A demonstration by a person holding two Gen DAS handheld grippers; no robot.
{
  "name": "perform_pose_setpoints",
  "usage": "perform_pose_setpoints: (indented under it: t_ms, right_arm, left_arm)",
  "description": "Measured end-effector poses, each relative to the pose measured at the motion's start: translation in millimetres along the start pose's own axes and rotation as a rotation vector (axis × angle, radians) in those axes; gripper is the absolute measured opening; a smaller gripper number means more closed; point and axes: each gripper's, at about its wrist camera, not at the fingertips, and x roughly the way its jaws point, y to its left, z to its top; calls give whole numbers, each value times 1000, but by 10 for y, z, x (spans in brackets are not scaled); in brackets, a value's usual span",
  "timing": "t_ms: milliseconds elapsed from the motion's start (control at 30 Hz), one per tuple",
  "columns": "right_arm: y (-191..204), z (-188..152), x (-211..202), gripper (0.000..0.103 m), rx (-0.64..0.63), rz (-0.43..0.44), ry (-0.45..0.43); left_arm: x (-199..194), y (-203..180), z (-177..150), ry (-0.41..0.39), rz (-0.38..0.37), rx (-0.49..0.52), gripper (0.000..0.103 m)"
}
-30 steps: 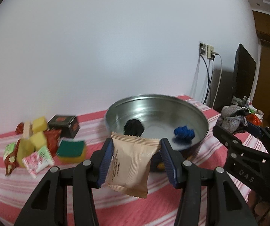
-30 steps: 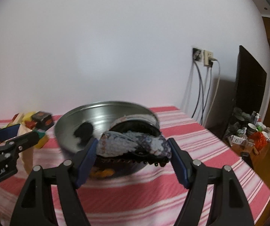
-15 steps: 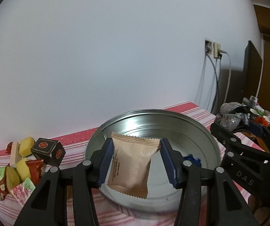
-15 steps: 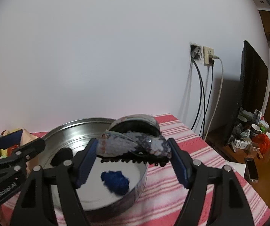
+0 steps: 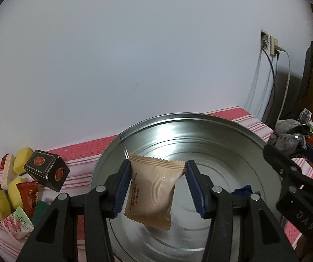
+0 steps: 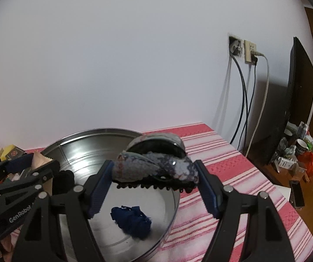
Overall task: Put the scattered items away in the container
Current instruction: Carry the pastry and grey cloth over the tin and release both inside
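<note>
Left wrist: left hand-held gripper (image 5: 158, 175) pinches crinkled beige packet (image 5: 153, 191); right (image 6: 155, 182) grips sequinned hair claw (image 6: 154, 167).

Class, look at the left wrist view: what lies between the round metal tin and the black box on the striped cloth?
In the left wrist view, only bare striped cloth separates the black box from the metal tin.

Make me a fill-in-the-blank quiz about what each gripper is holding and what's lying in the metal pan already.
1. The left gripper holds a ____-coloured snack packet over the metal pan.
2. The right gripper is shut on a sequinned hair ____.
3. A crumpled ____ cloth lies on the pan's floor.
4. The black box sits ____ the pan.

Missing words: tan; clip; blue; outside
</note>
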Motion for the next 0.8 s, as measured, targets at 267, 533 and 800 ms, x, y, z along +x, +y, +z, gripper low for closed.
perform_pose_setpoints:
  t_ms: [267, 533, 800]
  right_arm:
    - [25, 55, 193, 74, 0, 16, 34]
    - [46, 83, 378, 75, -12, 19, 69]
    - [12, 75, 285, 82, 10, 19, 7]
  left_arm:
    - [144, 78, 44, 20, 8, -23, 53]
    - [294, 64, 138, 81, 26, 5, 53]
    - [240, -21, 107, 55, 134, 65, 90]
